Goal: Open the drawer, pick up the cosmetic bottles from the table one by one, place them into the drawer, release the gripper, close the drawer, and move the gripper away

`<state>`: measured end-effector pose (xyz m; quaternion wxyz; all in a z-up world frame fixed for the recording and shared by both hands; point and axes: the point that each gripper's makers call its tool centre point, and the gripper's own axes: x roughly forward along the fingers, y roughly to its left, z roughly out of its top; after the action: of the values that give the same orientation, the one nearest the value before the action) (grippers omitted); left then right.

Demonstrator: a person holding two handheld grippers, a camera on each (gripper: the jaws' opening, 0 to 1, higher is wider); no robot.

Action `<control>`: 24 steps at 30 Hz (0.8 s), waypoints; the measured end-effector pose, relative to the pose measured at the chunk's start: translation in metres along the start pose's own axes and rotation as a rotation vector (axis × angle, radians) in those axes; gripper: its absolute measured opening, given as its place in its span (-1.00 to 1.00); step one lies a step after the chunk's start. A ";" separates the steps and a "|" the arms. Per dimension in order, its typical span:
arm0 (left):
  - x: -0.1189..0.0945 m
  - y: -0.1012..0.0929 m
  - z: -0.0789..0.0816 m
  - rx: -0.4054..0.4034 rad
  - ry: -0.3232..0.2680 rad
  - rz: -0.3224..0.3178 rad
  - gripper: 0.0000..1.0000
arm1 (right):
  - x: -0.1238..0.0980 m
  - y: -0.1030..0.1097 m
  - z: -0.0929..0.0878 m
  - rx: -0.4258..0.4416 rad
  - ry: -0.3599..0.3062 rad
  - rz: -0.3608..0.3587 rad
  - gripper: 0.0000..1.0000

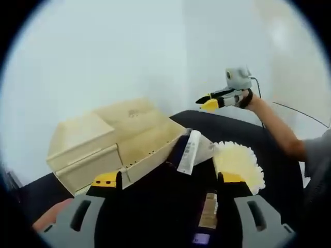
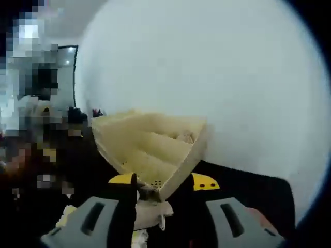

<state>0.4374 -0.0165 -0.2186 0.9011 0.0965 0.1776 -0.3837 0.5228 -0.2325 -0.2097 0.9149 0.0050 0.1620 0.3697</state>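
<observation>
A pale wooden drawer box stands on the black table, its drawer front looking flush. A white tube bottle leans at the box's right corner. A brown bottle lies nearer, between my left gripper's wide-open jaws, untouched. My right gripper hangs in the air behind and right of the box, held by a person's hand. In the right gripper view the box sits beyond my right gripper, whose jaws stand apart and hold nothing. Something small and white lies low between them, blurred.
A pale yellow ruffled object lies on the table right of the white tube. The person's forearm reaches in from the right. A plain white wall stands behind the table. Dark clutter shows left of the box.
</observation>
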 end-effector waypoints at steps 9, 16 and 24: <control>-0.001 -0.004 -0.004 0.012 -0.001 0.006 0.36 | 0.006 -0.011 -0.041 0.146 0.041 -0.014 -0.42; 0.003 -0.007 -0.007 0.018 0.008 0.001 0.35 | 0.018 -0.011 -0.073 0.337 0.131 0.002 -0.46; 0.003 -0.005 -0.009 0.022 0.018 0.004 0.34 | 0.032 -0.028 -0.090 0.471 0.154 -0.003 -0.55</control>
<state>0.4332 -0.0193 -0.2286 0.8991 0.1102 0.1814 -0.3828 0.5362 -0.2408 -0.3076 0.8740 0.1897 0.3128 0.3199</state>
